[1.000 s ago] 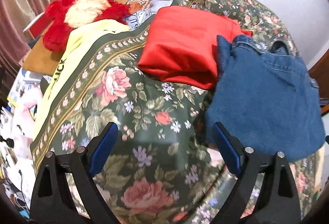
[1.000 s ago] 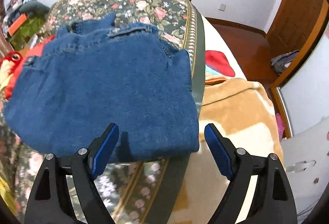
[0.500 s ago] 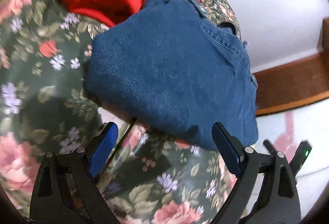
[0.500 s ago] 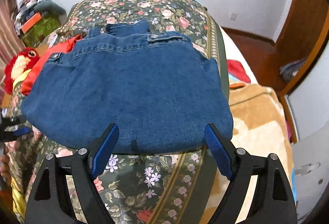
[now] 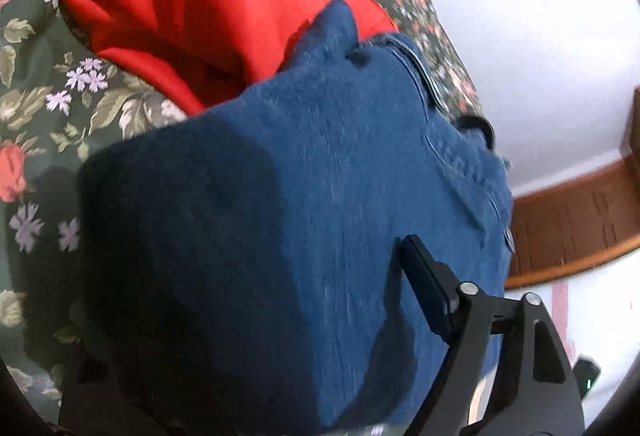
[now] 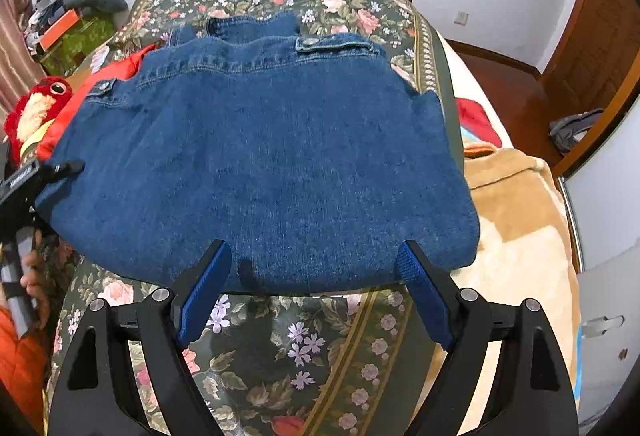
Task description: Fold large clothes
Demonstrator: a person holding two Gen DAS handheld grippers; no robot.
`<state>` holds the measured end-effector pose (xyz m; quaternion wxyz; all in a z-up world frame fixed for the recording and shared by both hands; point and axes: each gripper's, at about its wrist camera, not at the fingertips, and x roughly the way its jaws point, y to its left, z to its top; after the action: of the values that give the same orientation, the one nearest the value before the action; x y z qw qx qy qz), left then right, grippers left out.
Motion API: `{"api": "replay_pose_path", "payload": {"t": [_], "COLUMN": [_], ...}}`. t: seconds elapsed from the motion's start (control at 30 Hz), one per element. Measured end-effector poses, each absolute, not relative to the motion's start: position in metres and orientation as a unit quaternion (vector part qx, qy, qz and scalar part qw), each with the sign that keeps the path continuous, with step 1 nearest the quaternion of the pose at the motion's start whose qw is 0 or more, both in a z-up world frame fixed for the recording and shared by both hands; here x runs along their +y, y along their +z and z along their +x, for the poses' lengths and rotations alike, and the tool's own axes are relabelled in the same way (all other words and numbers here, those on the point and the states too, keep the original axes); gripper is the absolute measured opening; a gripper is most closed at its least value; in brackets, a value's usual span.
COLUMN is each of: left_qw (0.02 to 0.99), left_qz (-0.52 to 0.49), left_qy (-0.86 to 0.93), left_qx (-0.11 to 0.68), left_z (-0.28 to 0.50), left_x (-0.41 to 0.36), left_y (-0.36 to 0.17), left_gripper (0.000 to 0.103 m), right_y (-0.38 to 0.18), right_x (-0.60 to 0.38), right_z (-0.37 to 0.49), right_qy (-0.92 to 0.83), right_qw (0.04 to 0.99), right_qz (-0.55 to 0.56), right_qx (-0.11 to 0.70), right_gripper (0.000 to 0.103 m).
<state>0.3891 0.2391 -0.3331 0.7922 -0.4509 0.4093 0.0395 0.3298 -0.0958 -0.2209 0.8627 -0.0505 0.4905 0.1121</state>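
The denim garment is already folded compactly on the bed, though apparently unfinished: the right gripper is released, the left gripper's state cannot be told.

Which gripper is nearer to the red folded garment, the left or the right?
Left. The left gripper is at the denim garment's edge beside the red garment; the right gripper is at the denim's near hem.

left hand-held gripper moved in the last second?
Yes. The left hand-held gripper closed in on the denim garment, past the floral bedspread beneath it earlier.
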Motion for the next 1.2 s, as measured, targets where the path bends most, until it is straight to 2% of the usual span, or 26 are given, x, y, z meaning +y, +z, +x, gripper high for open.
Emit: {"api": "replay_pose_path", "payload": {"t": [0.03, 0.1, 0.13, 0.17, 0.2, 0.27, 0.4, 0.7, 0.77, 0.83, 1.0, 1.2], "left_qw": [0.789, 0.779, 0.776, 0.778, 0.788, 0.816, 0.878, 0.927, 0.934, 0.94, 0.932, 0.93], "left_qz": [-0.456, -0.476, -0.484, -0.485, -0.469, -0.414, -0.307, -0.28, -0.265, -0.242, -0.227, -0.217], "left_qy": [0.05, 0.059, 0.057, 0.062, 0.07, 0.082, 0.063, 0.022, 0.024, 0.035, 0.062, 0.062], "left_qx": [0.408, 0.404, 0.4, 0.394, 0.393, 0.396, 0.361, 0.247, 0.237, 0.239, 0.274, 0.289], "left_z": [0.391, 0.392, 0.39, 0.388, 0.387, 0.393, 0.393, 0.354, 0.349, 0.349, 0.361, 0.375], "left_x": [0.24, 0.245, 0.246, 0.248, 0.246, 0.234, 0.203, 0.195, 0.193, 0.187, 0.182, 0.161], "left_y": [-0.333, -0.333, -0.331, -0.325, -0.315, -0.289, -0.215, -0.102, -0.092, -0.09, -0.114, -0.119], "left_gripper": [0.07, 0.054, 0.049, 0.036, 0.029, 0.021, 0.016, 0.012, 0.012, 0.012, 0.012, 0.012], "right_y": [-0.22, -0.215, -0.213, -0.21, -0.208, -0.204, -0.201, -0.194, -0.202, -0.219, -0.257, -0.238], "right_x": [-0.093, -0.088, -0.085, -0.082, -0.08, -0.071, -0.046, 0.012, 0.027, 0.045, 0.063, 0.032], "right_z": [0.328, 0.324, 0.322, 0.32, 0.32, 0.319, 0.319, 0.323, 0.324, 0.325, 0.332, 0.329], "right_qy": [0.114, 0.117, 0.119, 0.121, 0.123, 0.135, 0.169, 0.229, 0.257, 0.277, 0.297, 0.306], "right_qw": [0.862, 0.864, 0.865, 0.866, 0.866, 0.862, 0.85, 0.832, 0.819, 0.801, 0.76, 0.773], "right_qz": [-0.053, -0.06, -0.064, -0.068, -0.07, -0.077, -0.096, -0.092, -0.09, -0.091, -0.064, -0.061], "right_qx": [0.49, 0.486, 0.483, 0.481, 0.48, 0.482, 0.489, 0.497, 0.506, 0.523, 0.575, 0.553], "right_gripper": [0.083, 0.083, 0.083, 0.083, 0.083, 0.083, 0.083, 0.083, 0.085, 0.092, 0.095, 0.095]}}
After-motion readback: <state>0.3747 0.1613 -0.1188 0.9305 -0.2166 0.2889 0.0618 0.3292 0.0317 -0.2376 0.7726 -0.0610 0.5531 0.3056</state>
